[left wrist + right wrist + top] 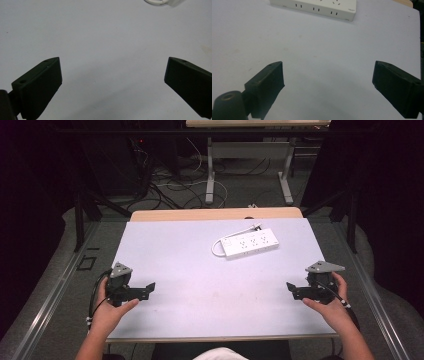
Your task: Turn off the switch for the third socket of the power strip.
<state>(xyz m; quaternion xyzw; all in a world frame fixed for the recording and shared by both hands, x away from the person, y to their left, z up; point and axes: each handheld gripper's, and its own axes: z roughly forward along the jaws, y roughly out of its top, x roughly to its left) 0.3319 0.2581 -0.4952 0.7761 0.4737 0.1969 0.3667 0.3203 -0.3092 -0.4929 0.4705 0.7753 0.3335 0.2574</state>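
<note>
Both the left gripper point(148, 290) and right gripper point(292, 290) hold jaws wide apart, nothing between, near a power strip point(250, 243).

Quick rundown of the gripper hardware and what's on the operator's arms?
Both handheld units are black: the left gripper and the right gripper each have two blocky, wedge-shaped jaws with small screw holes, a grey three-cornered plate on top and a black cable trailing back. Forearms are bare, no sleeves or gloves visible.

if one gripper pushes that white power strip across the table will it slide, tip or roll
The power strip lies flat, long and low, so it will probably slide rather than tip or roll. A push near one end would likely swing it round. Its looped cord looks floppy and may drag behind. Both grippers, left and right, are open and apart from it.
</note>
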